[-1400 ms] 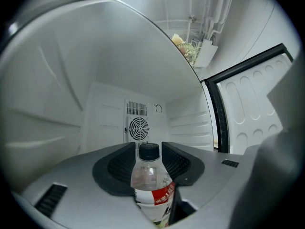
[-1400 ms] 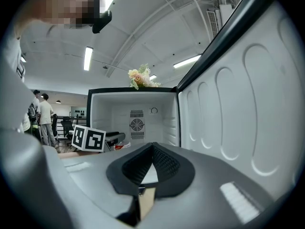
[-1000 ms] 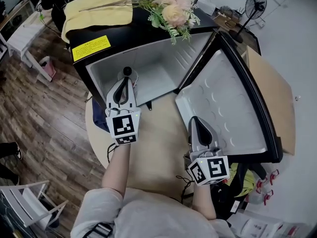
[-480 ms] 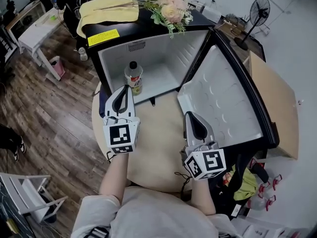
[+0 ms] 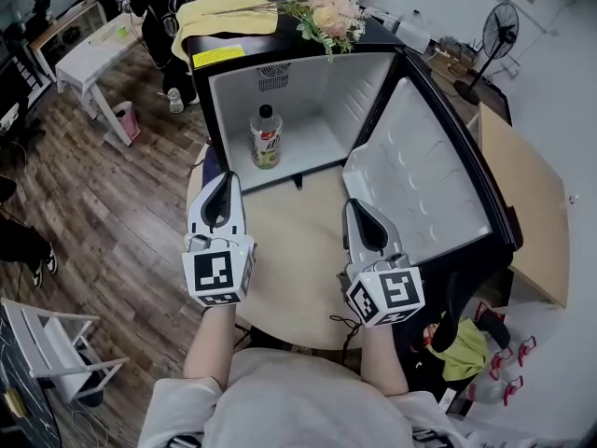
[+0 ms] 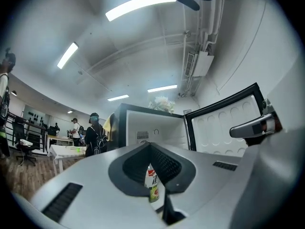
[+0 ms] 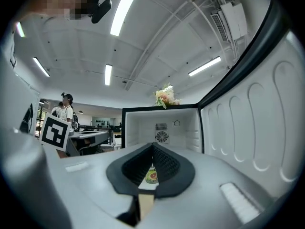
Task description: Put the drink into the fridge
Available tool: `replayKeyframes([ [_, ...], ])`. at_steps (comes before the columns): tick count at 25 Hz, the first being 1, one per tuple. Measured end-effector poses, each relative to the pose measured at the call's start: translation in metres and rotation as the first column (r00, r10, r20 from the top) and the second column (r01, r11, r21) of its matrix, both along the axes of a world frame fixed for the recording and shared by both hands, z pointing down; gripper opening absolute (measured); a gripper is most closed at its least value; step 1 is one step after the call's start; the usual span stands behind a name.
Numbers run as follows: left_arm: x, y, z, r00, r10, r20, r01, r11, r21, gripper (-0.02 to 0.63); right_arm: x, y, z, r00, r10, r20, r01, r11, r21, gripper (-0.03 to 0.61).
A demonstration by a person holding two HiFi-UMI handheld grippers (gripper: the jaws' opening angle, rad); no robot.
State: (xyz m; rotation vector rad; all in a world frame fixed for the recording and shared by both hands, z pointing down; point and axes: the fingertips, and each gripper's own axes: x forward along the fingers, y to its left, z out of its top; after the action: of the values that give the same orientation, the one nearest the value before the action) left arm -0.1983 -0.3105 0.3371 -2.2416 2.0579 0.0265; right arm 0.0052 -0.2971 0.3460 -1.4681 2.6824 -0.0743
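The drink, a clear bottle (image 5: 266,136) with a black cap and a red and green label, stands upright on the floor of the open black fridge (image 5: 308,82), towards its left side. My left gripper (image 5: 223,187) hovers over the round table in front of the fridge, shut and empty, a short way from the bottle. My right gripper (image 5: 357,213) is beside it, also shut and empty, near the open door (image 5: 420,194). The bottle (image 6: 152,187) shows past the tips of the left gripper (image 6: 151,147). In the right gripper view the bottle (image 7: 152,174) sits beyond the right gripper (image 7: 152,148).
The fridge door hangs open to the right, its white liner facing up. Flowers (image 5: 326,7) and a yellow towel (image 5: 224,15) lie on the fridge top. The beige round table (image 5: 289,250) lies under both grippers. A white bench (image 5: 89,54) stands at far left, a fan (image 5: 499,21) at far right.
Both grippers have drawn back from the fridge toward me. The left gripper, which was at the bottle, is now apart from it, and the bottle stands alone inside.
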Motion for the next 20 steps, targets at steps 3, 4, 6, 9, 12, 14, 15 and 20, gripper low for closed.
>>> replayKeyframes([
  [3,0.000,0.022,-0.005,1.000,-0.003,-0.007,0.003,1.000,0.021,0.008,-0.001,0.010,-0.002,1.000,-0.018,0.005,0.018,1.000,0.005,0.011],
  [4,0.000,0.028,-0.006,1.000,-0.003,-0.010,0.003,1.000,0.028,0.008,-0.002,0.013,-0.002,1.000,-0.023,0.007,0.023,1.000,0.006,0.011],
  [6,-0.001,0.042,-0.011,1.000,-0.007,-0.015,0.008,0.999,0.036,0.009,-0.003,0.020,-0.004,0.999,-0.035,0.009,0.035,0.999,0.010,0.011],
  [9,0.000,0.063,-0.017,1.000,-0.014,-0.016,0.014,0.999,0.052,0.009,-0.005,0.033,-0.006,0.998,-0.055,0.008,0.055,0.998,0.018,0.011],
  [12,0.000,0.082,-0.021,1.000,-0.018,-0.017,0.019,0.998,0.058,0.009,-0.006,0.045,-0.009,0.997,-0.071,0.005,0.071,0.997,0.028,0.011],
  [14,0.001,0.094,-0.025,1.000,-0.022,-0.015,0.023,0.998,0.062,0.009,-0.006,0.053,-0.012,0.997,-0.081,0.003,0.081,0.996,0.035,0.011],
  [15,0.001,0.100,-0.027,1.000,-0.024,-0.013,0.025,0.998,0.064,0.009,-0.005,0.057,-0.013,0.996,-0.087,0.003,0.087,0.995,0.038,0.011],
  [20,0.005,0.127,-0.033,0.999,-0.047,-0.002,0.047,0.996,0.080,0.008,-0.002,0.076,-0.016,0.994,-0.105,0.004,0.105,0.993,0.049,0.011],
])
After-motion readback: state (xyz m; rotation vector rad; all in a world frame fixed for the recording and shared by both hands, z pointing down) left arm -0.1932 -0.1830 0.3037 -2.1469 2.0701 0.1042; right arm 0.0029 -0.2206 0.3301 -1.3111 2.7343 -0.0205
